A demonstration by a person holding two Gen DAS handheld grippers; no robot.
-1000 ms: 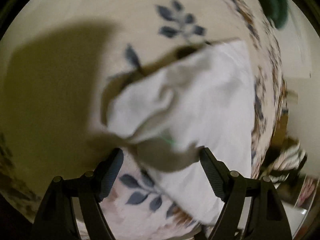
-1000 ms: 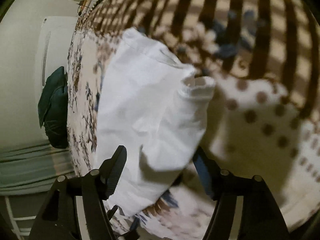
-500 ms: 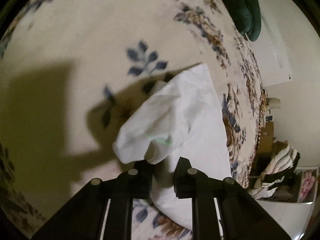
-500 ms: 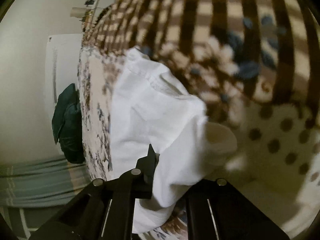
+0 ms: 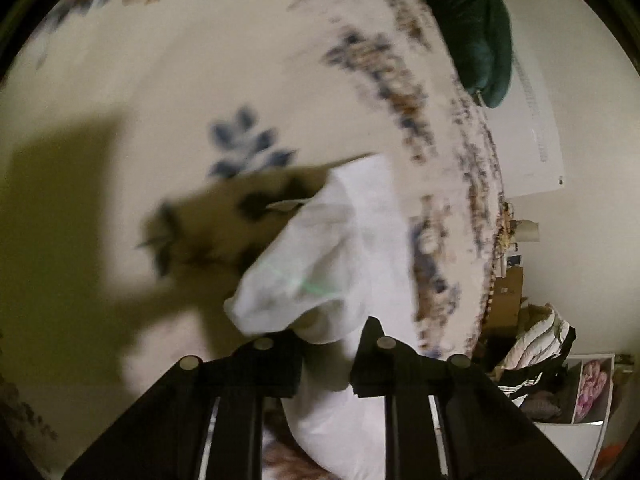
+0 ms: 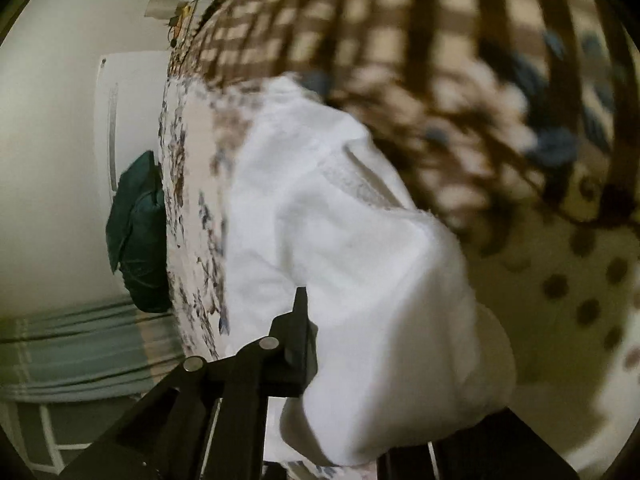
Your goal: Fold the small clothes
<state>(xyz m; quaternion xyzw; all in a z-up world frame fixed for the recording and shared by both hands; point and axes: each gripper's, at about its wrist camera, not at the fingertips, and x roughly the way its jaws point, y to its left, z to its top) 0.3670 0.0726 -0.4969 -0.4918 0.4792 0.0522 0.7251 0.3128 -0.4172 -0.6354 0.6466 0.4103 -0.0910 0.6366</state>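
Left wrist: fingers point(image 5: 298, 354) stay pinching white garment point(image 5: 352, 248) | right fingers point(image 6: 298, 340) too, cloth now lifted higher

the white garment point(image 5: 352, 248) lies on a cream bedspread point(image 5: 168, 80) printed with blue and brown leaf sprigs, brown checks and dots beyond it, a dark green cushion point(image 6: 138, 232) at the bedspread's edge.

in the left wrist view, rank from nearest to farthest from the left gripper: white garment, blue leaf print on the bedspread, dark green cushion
1. white garment, clamped in the left gripper
2. blue leaf print, on the bedspread, up and left
3. dark green cushion, past the bed's far edge, top right
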